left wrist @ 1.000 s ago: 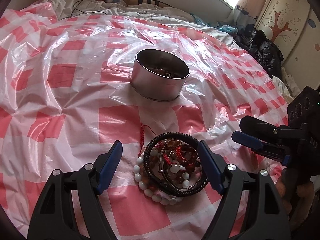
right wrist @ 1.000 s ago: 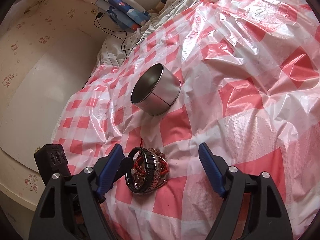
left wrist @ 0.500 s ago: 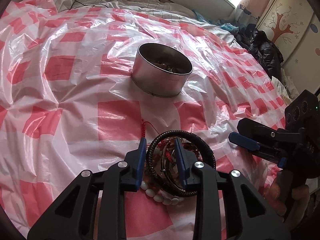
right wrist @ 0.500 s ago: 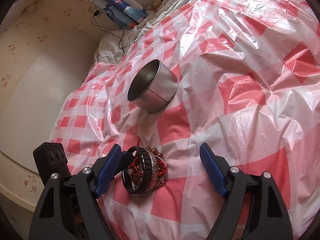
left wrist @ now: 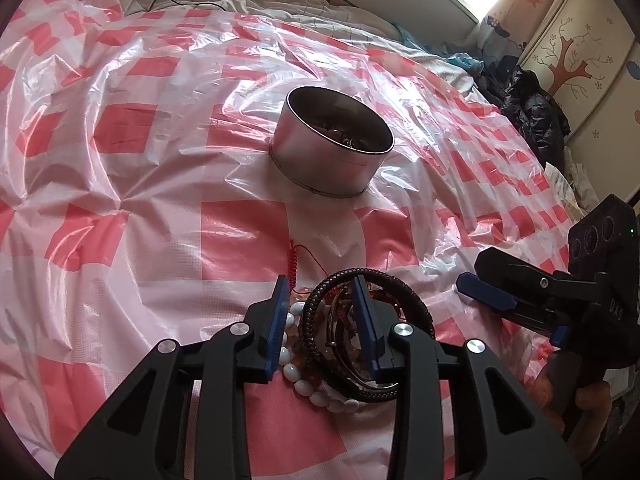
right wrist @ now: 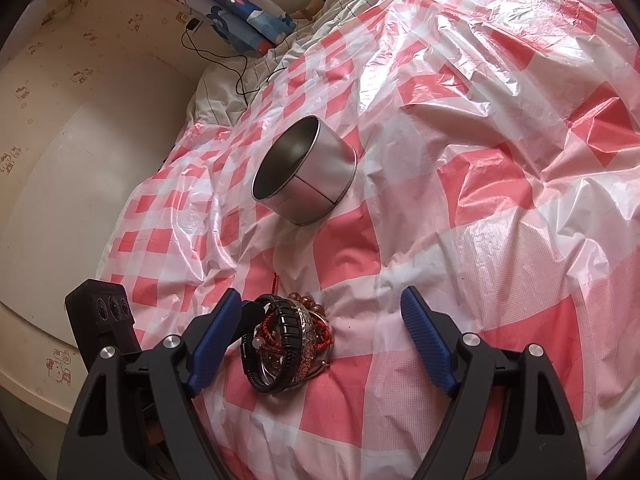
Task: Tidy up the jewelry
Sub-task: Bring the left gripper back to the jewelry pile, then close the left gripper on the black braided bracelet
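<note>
Narrowing sharply, then easing slightly, the left gripper (left wrist: 322,312) is pinching the braided bracelet (left wrist: 312,312) low in frame; tangled beads (left wrist: 304,384) risk dragging along. Right gripper (right wrist: 320,340) is gaping, empty.

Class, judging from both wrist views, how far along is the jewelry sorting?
Done: some pieces already lie in the metal tin. In hand: the left hand-held gripper, jaws just opening slightly, straddles the braided black bracelet. Left: the bracelet pile; the right hand-held gripper is open.
</note>
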`<state>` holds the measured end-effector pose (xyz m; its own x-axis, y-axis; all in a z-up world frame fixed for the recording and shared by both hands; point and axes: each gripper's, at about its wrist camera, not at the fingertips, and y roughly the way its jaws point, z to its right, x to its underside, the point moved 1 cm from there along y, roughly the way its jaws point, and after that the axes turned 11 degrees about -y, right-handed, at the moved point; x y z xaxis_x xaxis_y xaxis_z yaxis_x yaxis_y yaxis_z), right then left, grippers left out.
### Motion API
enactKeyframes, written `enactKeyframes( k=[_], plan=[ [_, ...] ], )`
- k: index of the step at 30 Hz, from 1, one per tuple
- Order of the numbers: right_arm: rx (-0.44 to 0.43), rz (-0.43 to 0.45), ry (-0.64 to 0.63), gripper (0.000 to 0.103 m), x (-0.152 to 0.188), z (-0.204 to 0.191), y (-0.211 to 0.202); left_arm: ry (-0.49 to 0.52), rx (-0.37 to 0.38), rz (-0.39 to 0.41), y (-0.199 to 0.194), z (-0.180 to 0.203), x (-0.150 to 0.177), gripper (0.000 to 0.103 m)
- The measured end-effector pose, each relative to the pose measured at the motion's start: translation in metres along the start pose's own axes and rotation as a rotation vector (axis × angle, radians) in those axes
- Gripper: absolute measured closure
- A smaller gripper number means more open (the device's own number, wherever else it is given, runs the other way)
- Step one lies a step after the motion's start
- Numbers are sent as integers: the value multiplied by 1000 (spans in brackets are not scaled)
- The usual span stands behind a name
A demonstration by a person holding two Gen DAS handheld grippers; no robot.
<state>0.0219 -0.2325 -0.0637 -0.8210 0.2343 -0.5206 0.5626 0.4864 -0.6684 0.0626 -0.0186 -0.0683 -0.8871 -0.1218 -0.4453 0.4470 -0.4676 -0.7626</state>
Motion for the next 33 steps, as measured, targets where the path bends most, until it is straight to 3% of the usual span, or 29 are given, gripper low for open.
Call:
enactKeyframes(
  k=[13,33],
  plan=[
    [0,-5,-10,21,1,1,4,-2,0,2,0,-1,-1,60],
    [68,26,-64,20,4,-1,7,-6,5,-11,7,0,0,59]
  ],
)
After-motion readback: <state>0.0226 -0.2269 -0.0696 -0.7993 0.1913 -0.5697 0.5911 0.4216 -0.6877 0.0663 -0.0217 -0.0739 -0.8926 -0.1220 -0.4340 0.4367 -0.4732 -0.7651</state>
